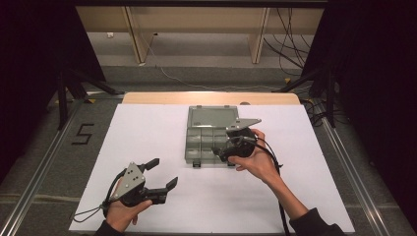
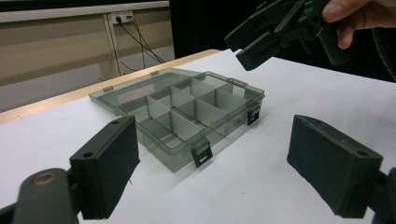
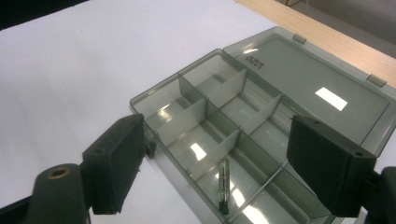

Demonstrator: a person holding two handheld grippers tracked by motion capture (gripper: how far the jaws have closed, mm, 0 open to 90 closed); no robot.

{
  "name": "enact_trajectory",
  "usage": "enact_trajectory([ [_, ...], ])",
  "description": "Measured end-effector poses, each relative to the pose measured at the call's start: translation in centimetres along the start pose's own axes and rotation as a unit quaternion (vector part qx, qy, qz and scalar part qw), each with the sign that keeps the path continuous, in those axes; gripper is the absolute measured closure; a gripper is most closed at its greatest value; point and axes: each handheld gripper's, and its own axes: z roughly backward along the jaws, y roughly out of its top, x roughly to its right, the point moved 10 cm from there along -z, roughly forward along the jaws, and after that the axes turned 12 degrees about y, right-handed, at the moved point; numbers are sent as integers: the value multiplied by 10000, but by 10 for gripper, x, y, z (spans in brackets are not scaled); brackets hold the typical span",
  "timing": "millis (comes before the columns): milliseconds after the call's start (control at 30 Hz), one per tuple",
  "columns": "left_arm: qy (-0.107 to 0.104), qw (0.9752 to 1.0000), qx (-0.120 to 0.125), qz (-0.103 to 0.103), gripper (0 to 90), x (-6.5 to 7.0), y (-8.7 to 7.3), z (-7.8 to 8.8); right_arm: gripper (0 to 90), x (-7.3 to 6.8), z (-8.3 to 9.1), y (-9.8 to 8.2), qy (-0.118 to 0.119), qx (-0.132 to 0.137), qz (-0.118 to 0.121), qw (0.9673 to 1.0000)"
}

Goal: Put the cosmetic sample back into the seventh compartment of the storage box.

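**Two open grippers and a see-through box**

Nearest, on the left side of the white table cover [image 1: 147,196], the left gripper [image 1: 164,174] rests low in the person's left hand [image 1: 123,211]. Its two black jaws stand wide apart with nothing between them. It points toward the middle of the table.

A little farther, and to the right, the right gripper [image 1: 220,152] is held in the person's right hand [image 1: 255,160]. It hangs over the near right corner of the smoky grey see-through plastic box [image 1: 204,142]. Its jaws are spread wide too, and they hold nothing.

The box sits near the middle of the table, flat on the white cover. It is split into small rooms by thin walls. In the right gripper view, a thin little stick-shaped thing [image 3: 223,184] lies in one of the near rooms, just below the gripper.

Farther still, the box's lid [image 1: 212,117] lies open and flat behind it.

Past that, the far wooden edge of the table [image 1: 211,97] shows.
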Motion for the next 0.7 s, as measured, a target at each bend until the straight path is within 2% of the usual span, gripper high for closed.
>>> enact_trajectory([
  [100,4,10000,-13,-7,157,0,0,0,204,-3,2,1,67,43,-15,10000],
  [233,7,10000,-33,-17,157,0,0,1,215,-7,6,4,46,207,90,9997],
  [700,3,10000,-8,-8,157,0,0,0,220,-18,15,5,138,403,147,9990],
])
